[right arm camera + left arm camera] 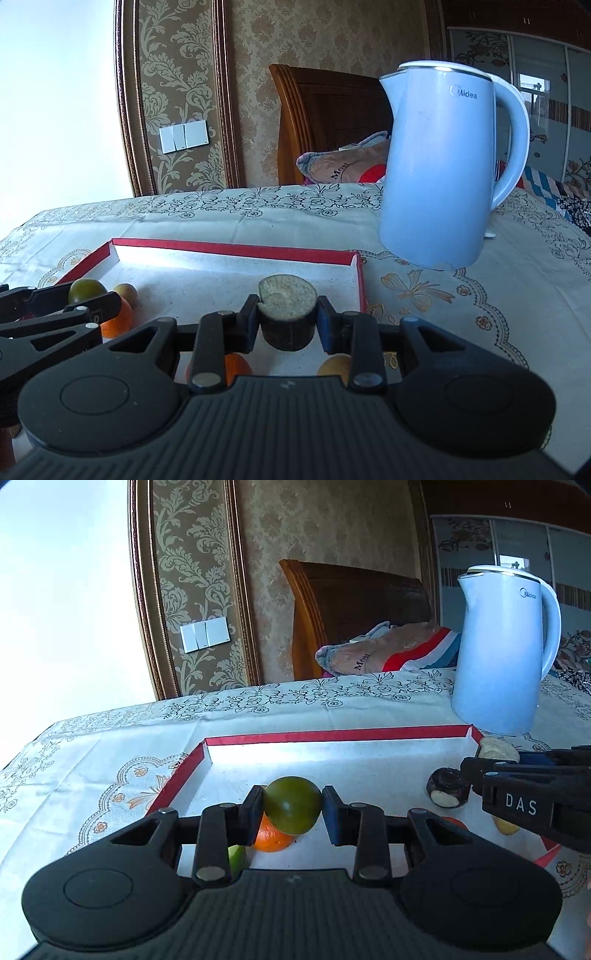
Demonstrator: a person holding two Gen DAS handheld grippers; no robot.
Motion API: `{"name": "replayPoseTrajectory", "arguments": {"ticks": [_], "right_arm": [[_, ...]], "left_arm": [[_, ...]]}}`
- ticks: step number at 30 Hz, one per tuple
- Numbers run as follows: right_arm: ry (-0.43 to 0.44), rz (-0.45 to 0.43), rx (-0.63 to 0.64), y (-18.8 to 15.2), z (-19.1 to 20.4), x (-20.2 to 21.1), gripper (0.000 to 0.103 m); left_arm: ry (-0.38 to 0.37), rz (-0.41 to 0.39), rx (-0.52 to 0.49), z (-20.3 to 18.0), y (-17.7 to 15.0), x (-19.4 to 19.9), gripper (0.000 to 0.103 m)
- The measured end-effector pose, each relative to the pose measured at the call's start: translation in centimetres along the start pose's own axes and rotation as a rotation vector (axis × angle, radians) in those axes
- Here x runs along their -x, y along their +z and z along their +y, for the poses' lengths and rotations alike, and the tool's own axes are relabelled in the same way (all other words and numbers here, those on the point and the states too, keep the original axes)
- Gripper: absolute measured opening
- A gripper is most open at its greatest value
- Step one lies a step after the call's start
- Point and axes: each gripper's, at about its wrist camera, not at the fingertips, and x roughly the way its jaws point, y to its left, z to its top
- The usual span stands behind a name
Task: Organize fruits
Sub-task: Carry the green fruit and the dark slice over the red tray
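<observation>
A cloth-covered table (pixel 258 218) holds a shallow tray (pixel 236 249) near its front, with a kettle (pixel 439 166) standing on the cloth behind the tray's far right corner. Behind the table is a bed with a headboard (pixel 325 110) and pillow (pixel 343 162); a wall switch (pixel 183 138) sits to the left of the headboard.

Over the tray's left part, the left gripper (pixel 293 806) holds a round fruit (pixel 292 805) above an orange (pixel 271 836). To its right, the right gripper (pixel 287 321) holds a cut stalk piece (pixel 288 314) over the tray. More fruit lies in the tray beneath both grippers.
</observation>
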Motion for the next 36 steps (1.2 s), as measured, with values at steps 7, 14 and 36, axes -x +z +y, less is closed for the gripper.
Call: {"name": "replayPoseTrajectory", "arguments": {"ticks": [7,14,36], "right_arm": [[-0.020,0.035,-0.011,0.4,0.1,-2.7,0.031],[-0.029,0.038,0.004,0.6,0.4,-3.8,0.031],[-0.025,0.030,-0.012,0.6,0.3,-3.7,0.031]], "left_arm": [[0.031,0.037,0.012,0.3,0.4,-2.1,0.034],[0.037,0.038,0.017,0.3,0.6,-2.8,0.034],[0.034,0.038,0.025,0.4,0.7,-2.7,0.034]]}}
